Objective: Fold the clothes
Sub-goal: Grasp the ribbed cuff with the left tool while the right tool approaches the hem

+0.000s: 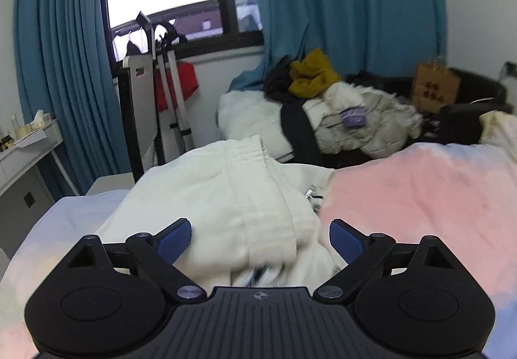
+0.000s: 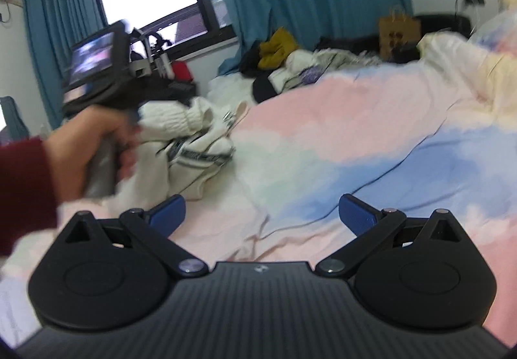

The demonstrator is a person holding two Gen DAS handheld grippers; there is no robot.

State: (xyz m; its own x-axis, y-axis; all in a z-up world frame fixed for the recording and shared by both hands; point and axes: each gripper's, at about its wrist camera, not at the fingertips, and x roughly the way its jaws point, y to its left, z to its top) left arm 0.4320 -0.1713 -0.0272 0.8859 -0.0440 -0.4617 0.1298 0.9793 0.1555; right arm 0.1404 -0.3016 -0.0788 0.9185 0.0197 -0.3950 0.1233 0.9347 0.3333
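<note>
Left gripper [image 1: 260, 237] jaws wide, empty, over bunched cream knitted garment [image 1: 226, 194]; right gripper [image 2: 261, 213] jaws wide, empty, above pastel bedcover [image 2: 339, 139]. Risk: pinching several layers or bedcover, skewing fold.

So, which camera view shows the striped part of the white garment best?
The right wrist view: the white garment lies crumpled there with its dark stripes visible. The left wrist view shows mostly plain white cloth, stripes blurred near the fingers.
</note>
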